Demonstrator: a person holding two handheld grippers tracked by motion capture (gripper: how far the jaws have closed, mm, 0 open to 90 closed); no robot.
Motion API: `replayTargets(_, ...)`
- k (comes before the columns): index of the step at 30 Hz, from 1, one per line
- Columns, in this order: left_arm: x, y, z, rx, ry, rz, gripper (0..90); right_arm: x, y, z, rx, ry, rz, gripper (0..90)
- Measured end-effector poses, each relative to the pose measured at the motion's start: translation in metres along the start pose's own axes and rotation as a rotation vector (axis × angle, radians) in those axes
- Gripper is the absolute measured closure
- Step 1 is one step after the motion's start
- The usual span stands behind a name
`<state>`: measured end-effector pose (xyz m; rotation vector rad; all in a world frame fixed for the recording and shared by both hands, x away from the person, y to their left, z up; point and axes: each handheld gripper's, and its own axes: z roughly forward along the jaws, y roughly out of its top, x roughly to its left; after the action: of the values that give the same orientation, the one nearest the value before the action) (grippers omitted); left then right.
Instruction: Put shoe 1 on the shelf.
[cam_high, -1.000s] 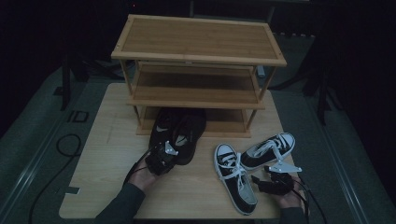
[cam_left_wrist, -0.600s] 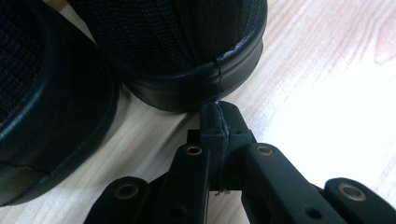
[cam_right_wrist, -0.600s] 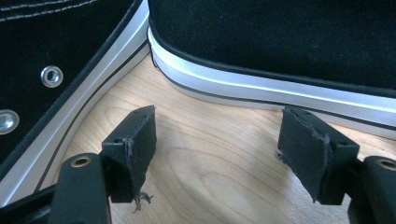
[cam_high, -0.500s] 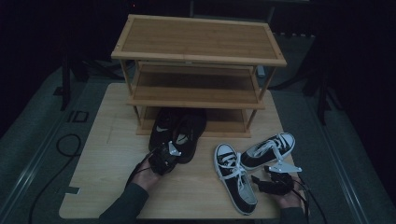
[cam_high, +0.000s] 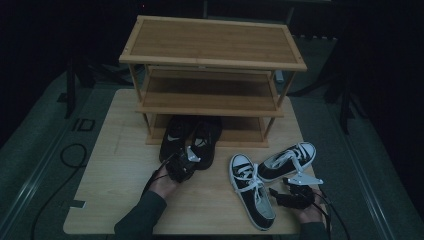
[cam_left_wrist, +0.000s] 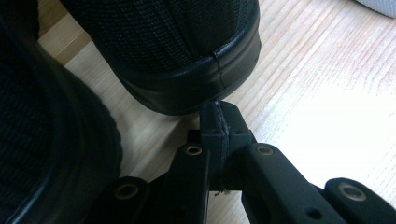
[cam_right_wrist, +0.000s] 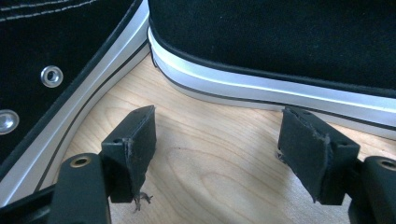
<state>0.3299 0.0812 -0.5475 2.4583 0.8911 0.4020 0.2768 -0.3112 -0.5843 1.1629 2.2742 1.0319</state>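
Observation:
A pair of black shoes (cam_high: 172, 139) stands with toes under the bottom shelf of the wooden shoe rack (cam_high: 212, 45). My left gripper (cam_high: 180, 169) is at their heels, shut and empty. In the left gripper view its tips (cam_left_wrist: 218, 119) meet just below the right black shoe's heel (cam_left_wrist: 187, 56), with the other black shoe (cam_left_wrist: 46, 140) beside it. Two black-and-white sneakers lie at the front right, one (cam_high: 252, 192) pointing away and one (cam_high: 289, 161) angled across. My right gripper (cam_high: 281, 196) rests open beside them. Its pads (cam_right_wrist: 135, 144) frame bare wood short of the sneakers' white soles (cam_right_wrist: 261, 88).
The rack takes up the far half of the wooden table (cam_high: 115, 165), and its middle shelf (cam_high: 210, 97) is bare. Cables (cam_high: 75, 155) trail on the dark floor to the left. Bare tabletop lies at the front left.
The left forearm has shifted slightly while its gripper stays at the black shoes' heels. The right gripper has not moved.

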Motion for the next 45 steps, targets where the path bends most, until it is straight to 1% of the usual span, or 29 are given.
replayTargets(2,-0.002,0.000,0.004,0.017,0.005,0.016,89.8,0.000,0.000,0.000,0.000,0.000,0.000,27.6)
replayTargets(3,-0.003,0.001,0.005,0.020,0.007,0.017,89.7,0.000,0.000,0.000,0.000,0.000,0.000,27.6)
replayTargets(5,-0.002,0.003,0.007,0.020,0.006,0.013,89.8,0.000,0.000,0.000,0.000,0.000,0.000,27.6)
replayTargets(7,-0.002,0.006,0.007,0.013,-0.004,0.012,89.9,0.000,0.000,0.000,0.000,0.000,0.000,27.6)
replayTargets(11,-0.006,0.014,0.009,0.018,-0.003,0.037,89.9,0.000,0.000,0.000,0.000,0.001,0.000,27.6)
replayTargets(16,-0.008,0.024,0.014,0.018,-0.003,0.044,89.9,0.000,0.000,0.000,0.000,0.001,-0.001,27.5)
replayTargets(21,-0.006,0.035,0.021,0.018,0.007,0.037,89.9,0.000,0.000,0.000,0.000,0.001,-0.001,27.5)
replayTargets(24,-0.005,0.039,0.023,0.018,0.012,0.034,89.9,0.000,0.000,0.000,0.000,0.001,-0.001,27.4)
replayTargets(25,-0.003,0.043,0.026,0.020,0.016,0.025,89.9,0.000,0.000,0.000,0.000,0.001,-0.001,27.4)
replayTargets(26,-0.002,0.046,0.028,0.019,0.013,0.016,89.9,0.000,0.000,0.000,0.000,0.001,-0.001,27.4)
replayTargets(28,0.000,0.050,0.031,0.025,0.018,0.012,89.9,0.000,0.000,0.000,0.000,0.001,-0.001,27.4)
replayTargets(32,0.005,0.058,0.037,0.031,0.024,-0.018,89.9,0.000,0.000,0.000,0.000,0.001,-0.001,27.4)
replayTargets(35,0.007,0.062,0.040,0.039,0.032,-0.022,89.9,0.000,0.000,0.000,0.000,0.001,-0.001,27.4)
replayTargets(41,0.014,0.069,0.045,0.054,0.043,-0.052,89.9,0.000,0.000,0.000,0.000,0.002,-0.001,27.4)
replayTargets(44,0.016,0.072,0.046,0.061,0.048,-0.054,89.9,0.000,0.000,0.000,0.000,0.002,-0.001,27.4)
replayTargets(45,0.016,0.072,0.047,0.063,0.049,-0.049,89.9,0.000,0.000,0.000,0.000,0.002,-0.001,27.4)
